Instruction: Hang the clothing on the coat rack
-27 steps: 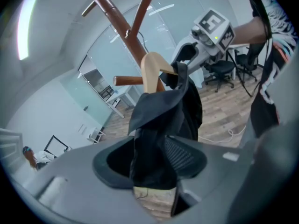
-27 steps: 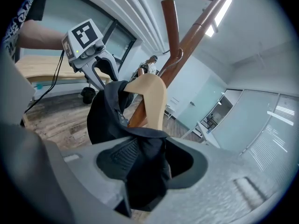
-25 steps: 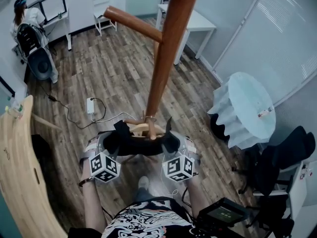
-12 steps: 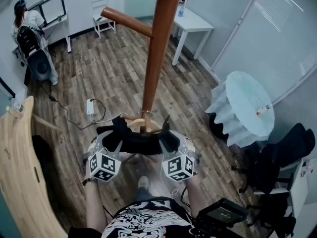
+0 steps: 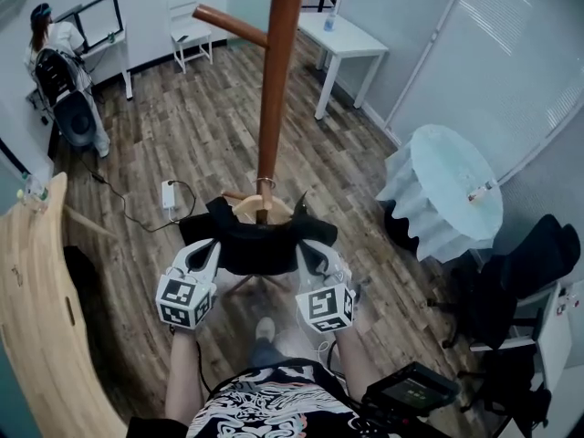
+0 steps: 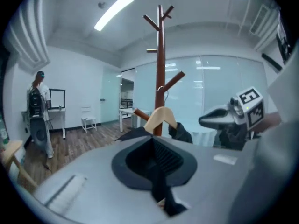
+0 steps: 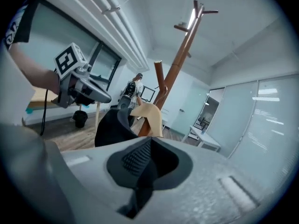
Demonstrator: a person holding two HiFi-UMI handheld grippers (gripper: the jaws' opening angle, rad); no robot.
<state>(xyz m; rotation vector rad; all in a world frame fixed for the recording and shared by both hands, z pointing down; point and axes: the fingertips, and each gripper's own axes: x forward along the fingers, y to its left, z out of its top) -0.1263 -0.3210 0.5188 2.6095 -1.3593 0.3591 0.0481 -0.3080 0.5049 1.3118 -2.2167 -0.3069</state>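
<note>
Wood floor (image 5: 210, 126); left gripper (image 5: 213, 247), right gripper (image 5: 308, 250) abreast, fingers (image 5: 201, 258) newly clamped on garment (image 5: 260, 245)

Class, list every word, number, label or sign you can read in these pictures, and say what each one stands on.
No text can be read anywhere.
Marker cubes: black-and-white squares only, no letters.
Small screen at lower right: too blurred to read.
Tag on the round table: too small to read.
Black garment: no print shows.
</note>
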